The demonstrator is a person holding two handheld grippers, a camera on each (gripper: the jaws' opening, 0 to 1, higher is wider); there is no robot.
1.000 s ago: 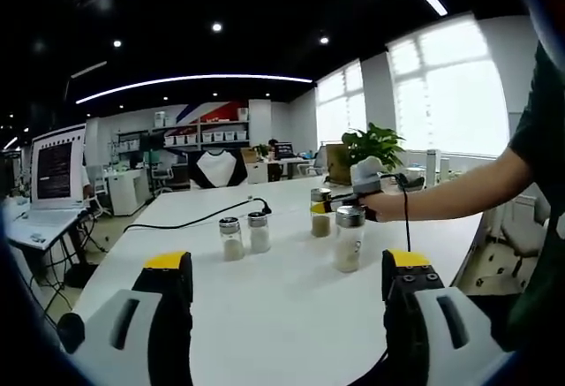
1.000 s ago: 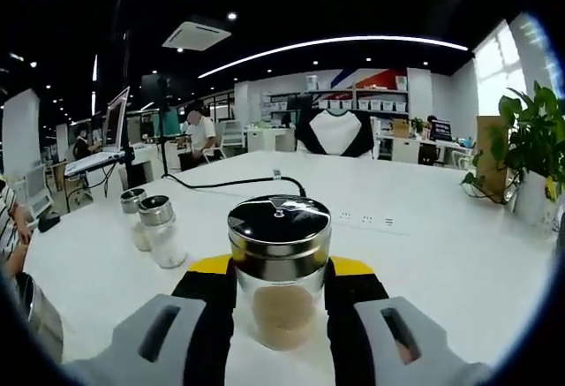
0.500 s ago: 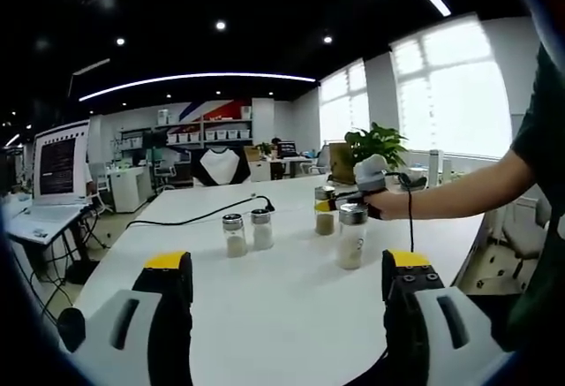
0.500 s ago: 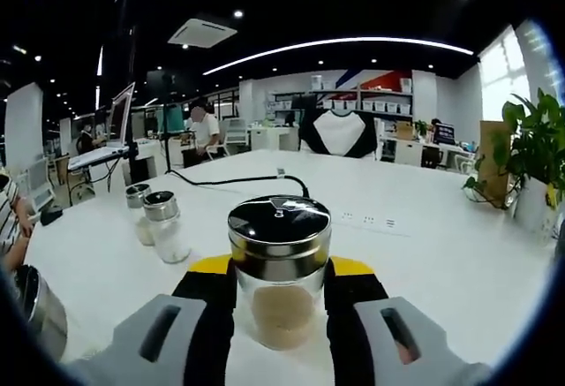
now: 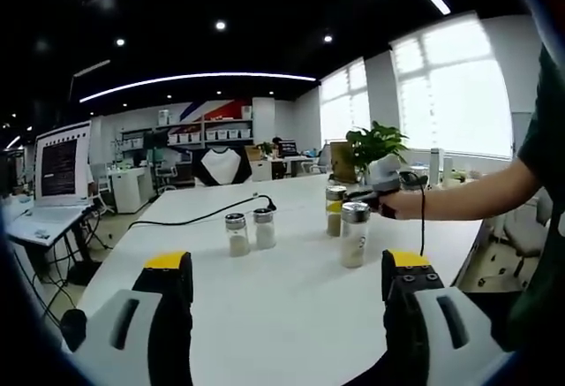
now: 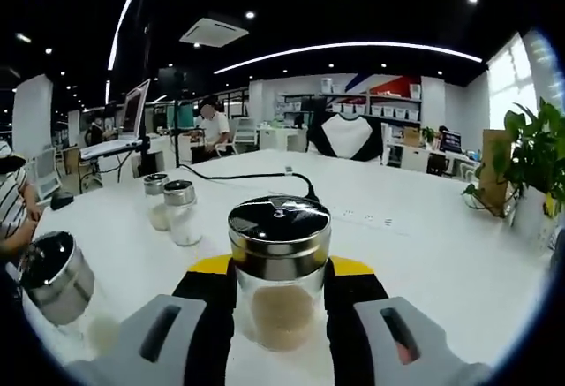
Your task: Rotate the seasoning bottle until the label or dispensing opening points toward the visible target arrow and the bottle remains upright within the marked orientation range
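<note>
A glass seasoning bottle (image 6: 280,227) with a chrome lid and brown powder stands upright on the white table (image 6: 424,253). My right gripper (image 6: 281,269) is shut on it, with a jaw pressed to each side. In the left gripper view the same bottle (image 5: 335,222) stands at mid table. There a person's hand holds the right gripper (image 5: 336,202) around it, reaching in from the right. My left gripper (image 5: 287,271) hangs open over the near table with nothing between its jaws. I see no arrow mark.
A taller bottle (image 5: 354,235) of pale powder stands just in front of the held one, and it is also at the lower left (image 6: 57,278). Two small shakers (image 5: 249,231) stand left of them. A black cable (image 5: 190,219) crosses the far table. A potted plant (image 6: 530,161) is at right.
The right gripper has swung with the bottle still in it. Its view now takes in more of the taller bottle at lower left. In the left gripper view the held bottle sits slightly further right.
</note>
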